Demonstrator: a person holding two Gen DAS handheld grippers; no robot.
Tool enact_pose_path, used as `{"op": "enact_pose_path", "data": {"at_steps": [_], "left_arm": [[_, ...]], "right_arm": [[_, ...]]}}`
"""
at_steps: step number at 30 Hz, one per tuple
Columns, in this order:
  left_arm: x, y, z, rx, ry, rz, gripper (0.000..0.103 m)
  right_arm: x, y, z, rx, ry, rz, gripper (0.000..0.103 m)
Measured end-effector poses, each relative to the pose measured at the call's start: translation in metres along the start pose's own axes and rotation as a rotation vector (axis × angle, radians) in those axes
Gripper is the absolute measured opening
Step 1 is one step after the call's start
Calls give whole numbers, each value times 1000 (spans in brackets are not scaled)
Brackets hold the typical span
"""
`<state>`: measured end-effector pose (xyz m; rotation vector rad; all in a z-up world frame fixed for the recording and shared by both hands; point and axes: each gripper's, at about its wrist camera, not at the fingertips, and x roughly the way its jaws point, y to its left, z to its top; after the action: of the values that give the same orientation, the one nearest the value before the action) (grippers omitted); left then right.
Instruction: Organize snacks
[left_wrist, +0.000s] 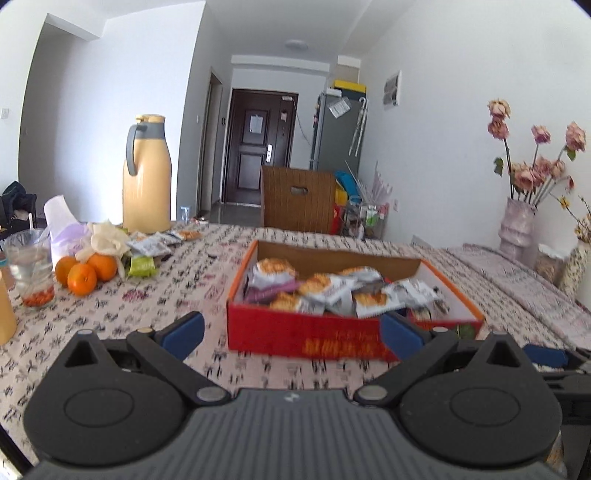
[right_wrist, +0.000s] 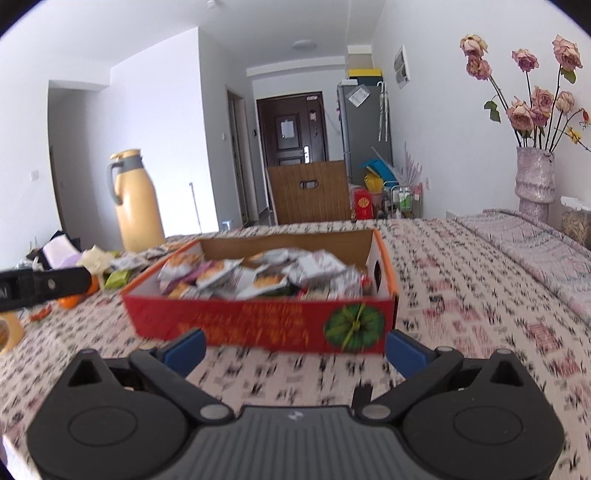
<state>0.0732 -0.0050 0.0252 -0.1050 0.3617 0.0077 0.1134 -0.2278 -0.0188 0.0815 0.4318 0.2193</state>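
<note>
Patterned cloth-covered table (left_wrist: 155, 306), pink-white with dark floral marks, underneath everything. At centre, red cardboard box (left_wrist: 314, 336), open-topped, orange-rimmed, brown inside, heaped with crinkly foil snack packs (left_wrist: 332, 291) showing golden biscuits; yellow lettering along the front too blurred to read, green round pumpkin-like print (right_wrist: 352, 326) at its right end. At 10 o'clock, smooth yellow jug (left_wrist: 146, 181) with grey handle. Loose packs (left_wrist: 151, 245) and three oranges (left_wrist: 85, 273) at 9 o'clock. Left gripper (left_wrist: 291, 332) spread wide, blue pads bare, just short of the box. Right gripper (right_wrist: 293, 349) likewise wide apart, holding nothing.
</note>
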Motion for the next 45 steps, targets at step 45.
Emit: {"op": "enact_pose_path", "data": {"at_steps": [45], "left_arm": [[-17,9,-51,5,143,-1,103]], "right_arm": [[-30,-3,-36,37,74,-18,103]]}}
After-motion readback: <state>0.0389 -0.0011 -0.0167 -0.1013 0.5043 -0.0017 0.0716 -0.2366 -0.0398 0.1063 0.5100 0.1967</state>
